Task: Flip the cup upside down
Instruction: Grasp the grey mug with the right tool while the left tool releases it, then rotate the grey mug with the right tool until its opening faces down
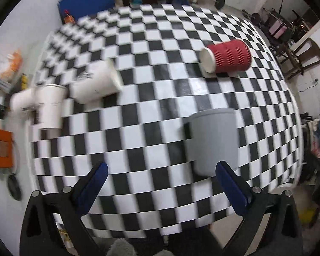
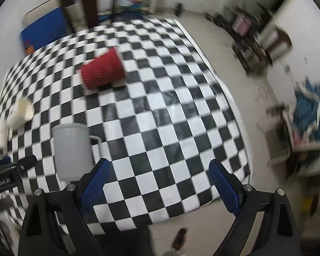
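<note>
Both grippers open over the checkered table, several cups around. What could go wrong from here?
1. The red cup lies on its side; a nudge may roll it.
2. White cups cluster near the table's left edge and could be knocked off.
3. The grey cup sits right of the open left hand-held gripper, so closing now could clip it. Frames are blurred.

The grey cup [image 1: 213,140] stands on the checkered cloth [image 1: 138,111], a plain matte cylinder with a flat closed top face showing, so it appears mouth-down; a handle [image 2: 97,144] projects from its side in the right wrist view; edges are blurred. The red cup [image 1: 228,56] lies on its side farther back on the cloth, well apart from the grey cup; its wall is ribbed in a zigzag pattern; one white circular end faces the left wrist camera, though blur hides whether that end is mouth or base.
</note>
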